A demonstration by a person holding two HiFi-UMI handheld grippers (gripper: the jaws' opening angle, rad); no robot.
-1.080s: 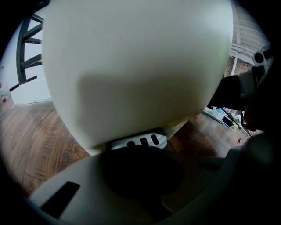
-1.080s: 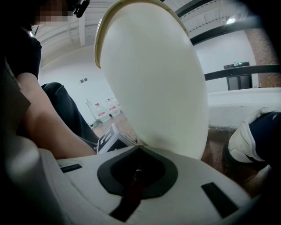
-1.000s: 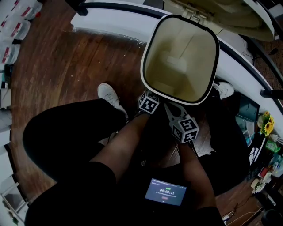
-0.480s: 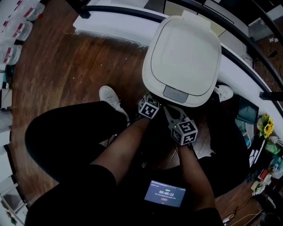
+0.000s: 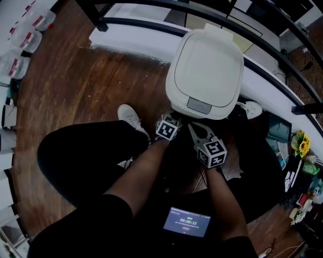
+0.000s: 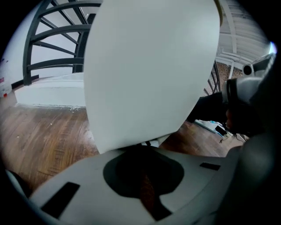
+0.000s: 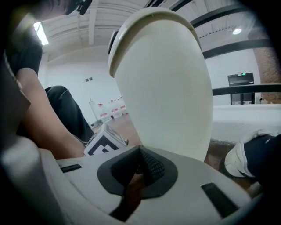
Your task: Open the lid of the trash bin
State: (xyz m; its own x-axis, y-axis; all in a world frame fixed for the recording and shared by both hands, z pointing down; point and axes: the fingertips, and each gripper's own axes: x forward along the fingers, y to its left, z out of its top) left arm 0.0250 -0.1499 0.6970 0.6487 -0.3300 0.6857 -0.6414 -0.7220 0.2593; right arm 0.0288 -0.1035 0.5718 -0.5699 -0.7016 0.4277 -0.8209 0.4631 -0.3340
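The white trash bin [image 5: 206, 65] stands on the wood floor with its lid down flat; a grey push panel [image 5: 199, 105] sits at the lid's near edge. My left gripper [image 5: 170, 119] is low at the bin's front left corner, its tips close against the bin wall [image 6: 149, 66]. My right gripper [image 5: 192, 126] points at the bin's front just under the grey panel, and the bin's rounded body [image 7: 167, 88] fills its view. Both grippers are shut with nothing between the jaws.
A white shoe [image 5: 130, 118] rests left of the bin and another shoe [image 5: 251, 108] to its right. Behind the bin runs a curved white ledge [image 5: 136, 35] with a black railing [image 5: 151, 6]. A small screen [image 5: 185, 220] hangs at the person's waist.
One second ago the lid stood open and showed the bin's inside; it has dropped shut. Both grippers have stayed at the bin's front, barely moving.
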